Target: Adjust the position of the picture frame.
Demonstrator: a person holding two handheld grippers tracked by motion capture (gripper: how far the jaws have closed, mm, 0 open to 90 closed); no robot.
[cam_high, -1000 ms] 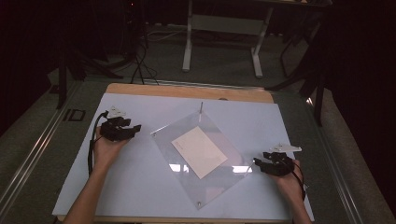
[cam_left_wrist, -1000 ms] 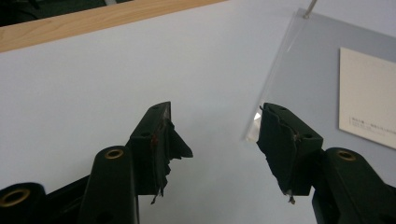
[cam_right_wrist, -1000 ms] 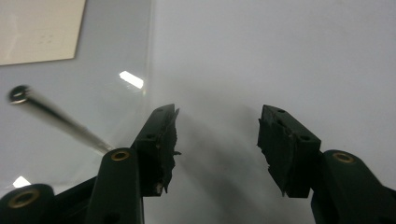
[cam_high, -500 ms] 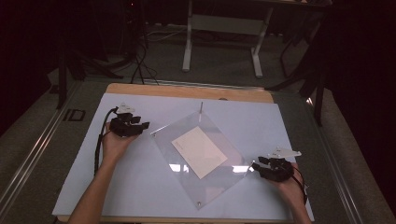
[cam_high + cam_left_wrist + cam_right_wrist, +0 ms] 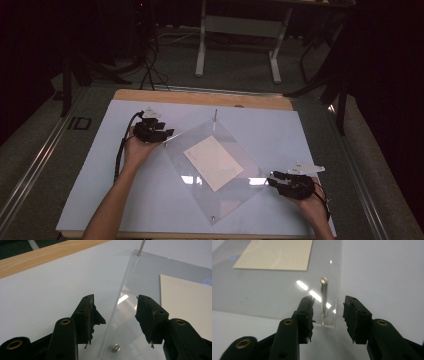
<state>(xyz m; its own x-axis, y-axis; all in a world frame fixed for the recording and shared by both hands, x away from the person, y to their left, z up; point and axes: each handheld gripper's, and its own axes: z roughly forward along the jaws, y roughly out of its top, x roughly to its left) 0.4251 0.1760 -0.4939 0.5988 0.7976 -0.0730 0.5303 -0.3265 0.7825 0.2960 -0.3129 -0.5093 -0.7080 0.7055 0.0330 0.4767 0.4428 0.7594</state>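
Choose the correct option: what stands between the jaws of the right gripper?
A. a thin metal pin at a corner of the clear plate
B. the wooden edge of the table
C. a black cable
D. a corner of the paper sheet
A: in the right gripper view the upright metal pin at the corner of the clear plate stands between the open jaws of the right gripper, not yet touched.

Clear acrylic sheet (image 5: 210, 175), lying diamond-wise on table; cream paper (image 5: 213, 162) at its centre

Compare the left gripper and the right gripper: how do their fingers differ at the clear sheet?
The left gripper straddles the clear sheet near a small flat stud; the right gripper straddles an upright metal pin. Left fingers stand wider than right fingers. Both have just been closing, untouching.
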